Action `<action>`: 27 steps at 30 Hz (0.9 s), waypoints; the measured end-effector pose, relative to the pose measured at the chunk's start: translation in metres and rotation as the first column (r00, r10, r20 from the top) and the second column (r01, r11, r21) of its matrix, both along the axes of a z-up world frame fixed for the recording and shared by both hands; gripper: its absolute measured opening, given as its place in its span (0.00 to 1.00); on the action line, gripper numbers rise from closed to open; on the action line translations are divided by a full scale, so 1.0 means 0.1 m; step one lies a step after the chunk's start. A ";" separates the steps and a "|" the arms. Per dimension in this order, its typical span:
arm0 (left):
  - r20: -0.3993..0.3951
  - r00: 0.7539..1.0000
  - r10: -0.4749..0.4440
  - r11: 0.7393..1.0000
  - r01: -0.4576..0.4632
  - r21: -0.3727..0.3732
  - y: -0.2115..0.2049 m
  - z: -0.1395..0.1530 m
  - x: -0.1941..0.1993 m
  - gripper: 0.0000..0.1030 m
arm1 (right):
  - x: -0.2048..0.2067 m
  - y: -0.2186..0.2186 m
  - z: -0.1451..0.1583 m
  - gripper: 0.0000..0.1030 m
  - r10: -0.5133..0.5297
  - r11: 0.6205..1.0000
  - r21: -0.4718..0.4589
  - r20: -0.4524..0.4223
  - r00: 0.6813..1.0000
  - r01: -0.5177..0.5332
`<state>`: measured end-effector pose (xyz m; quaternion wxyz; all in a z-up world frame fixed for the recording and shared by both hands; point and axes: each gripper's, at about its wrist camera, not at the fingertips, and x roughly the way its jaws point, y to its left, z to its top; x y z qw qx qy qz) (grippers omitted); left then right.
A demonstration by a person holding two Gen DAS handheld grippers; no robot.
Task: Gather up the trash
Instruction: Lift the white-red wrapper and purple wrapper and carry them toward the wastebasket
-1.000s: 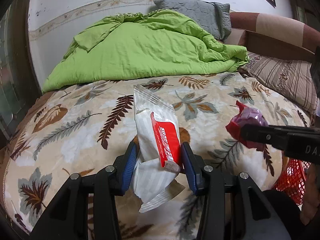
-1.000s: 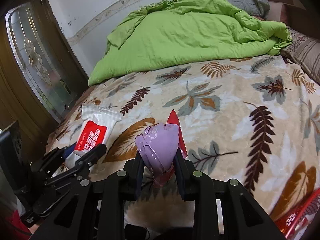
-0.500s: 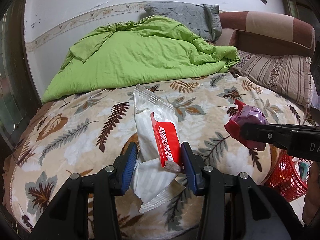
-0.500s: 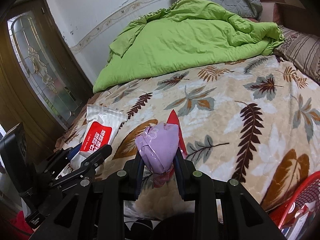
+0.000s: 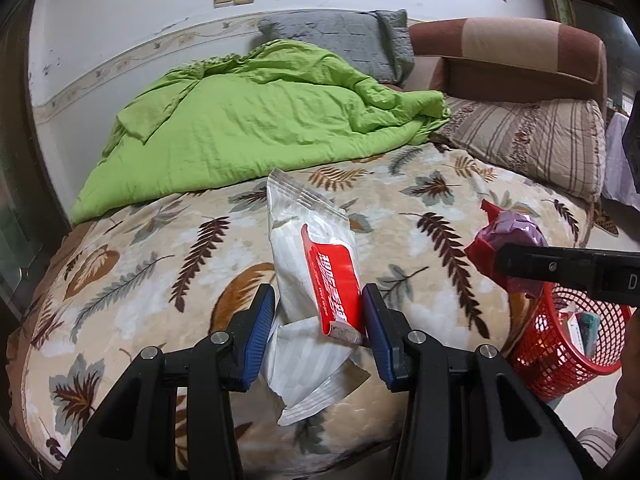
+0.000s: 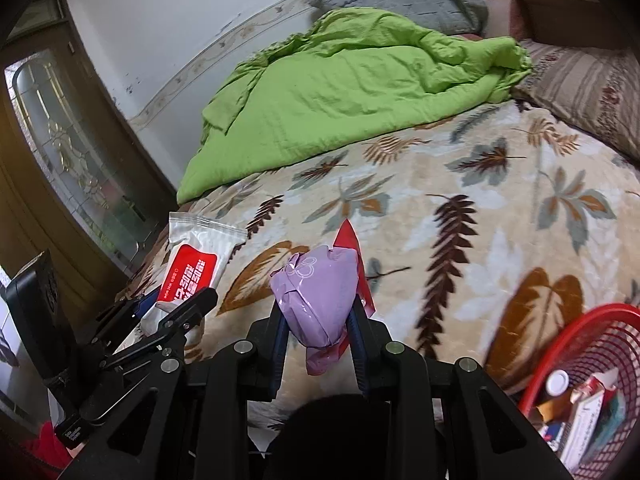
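My left gripper [image 5: 318, 322] is shut on a white wet-wipe pack with a red label [image 5: 316, 264], held above the foot of the bed; the same pack [image 6: 192, 264] appears at the left of the right wrist view. My right gripper [image 6: 318, 320] is shut on a crumpled purple wrapper with a red scrap behind it [image 6: 316, 292]; in the left wrist view that wrapper [image 5: 508, 236] sits at the right. A red mesh basket [image 5: 560, 344] stands on the floor below the bed's right corner and holds several items; its rim [image 6: 560, 344] is also at the lower right of the right wrist view.
The bed carries a leaf-patterned blanket [image 5: 160, 264], a bunched green quilt [image 5: 248, 128], a grey pillow [image 5: 344, 40] and a striped pillow [image 5: 528, 140]. A brown headboard [image 5: 520, 56] is at the far right. A dark glazed door [image 6: 60, 160] stands left of the bed.
Both grippers have drawn back from the bed and risen slightly, each still holding its piece of trash. The bed looks farther off, and more of the red basket has come into view.
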<state>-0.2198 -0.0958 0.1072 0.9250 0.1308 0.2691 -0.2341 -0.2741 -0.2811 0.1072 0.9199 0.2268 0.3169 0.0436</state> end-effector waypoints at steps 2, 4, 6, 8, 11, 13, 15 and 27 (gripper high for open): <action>0.003 1.000 -0.016 1.000 0.016 0.006 -0.06 0.00 -0.04 0.42 | -0.09 -0.08 0.00 0.29 -0.018 1.000 0.005 -0.002 1.000 0.018; 0.001 0.999 -0.035 0.999 0.035 0.009 -0.12 0.01 -0.07 0.42 | -0.15 -0.14 -0.01 0.29 -0.035 0.999 0.008 -0.005 0.999 0.035; 0.002 0.999 -0.049 0.999 0.049 0.012 -0.18 0.01 -0.10 0.42 | -0.23 -0.22 -0.01 0.29 -0.056 0.998 0.015 -0.008 0.998 0.056; 0.002 0.998 -0.067 0.998 0.067 0.017 -0.24 0.01 -0.13 0.42 | -0.31 -0.29 -0.01 0.29 -0.080 0.997 0.018 -0.011 0.997 0.080; 0.000 0.996 -0.095 0.995 0.095 0.019 -0.34 0.02 -0.18 0.42 | -0.40 -0.40 -0.01 0.29 -0.115 0.993 0.021 -0.015 0.993 0.115; 0.000 0.993 -0.115 0.993 0.115 0.019 -0.41 0.03 -0.23 0.42 | -0.47 -0.48 0.00 0.29 -0.136 0.990 0.023 -0.017 0.991 0.137; -0.001 0.991 -0.134 0.991 0.134 0.017 -0.48 0.05 -0.26 0.42 | -0.54 -0.56 0.01 0.29 -0.158 0.987 0.022 -0.020 0.987 0.159; 0.005 0.967 -0.256 0.966 0.256 0.016 -0.94 0.12 -0.49 0.42 | -0.98 -0.93 0.00 0.29 -0.276 0.960 0.026 -0.053 0.960 0.278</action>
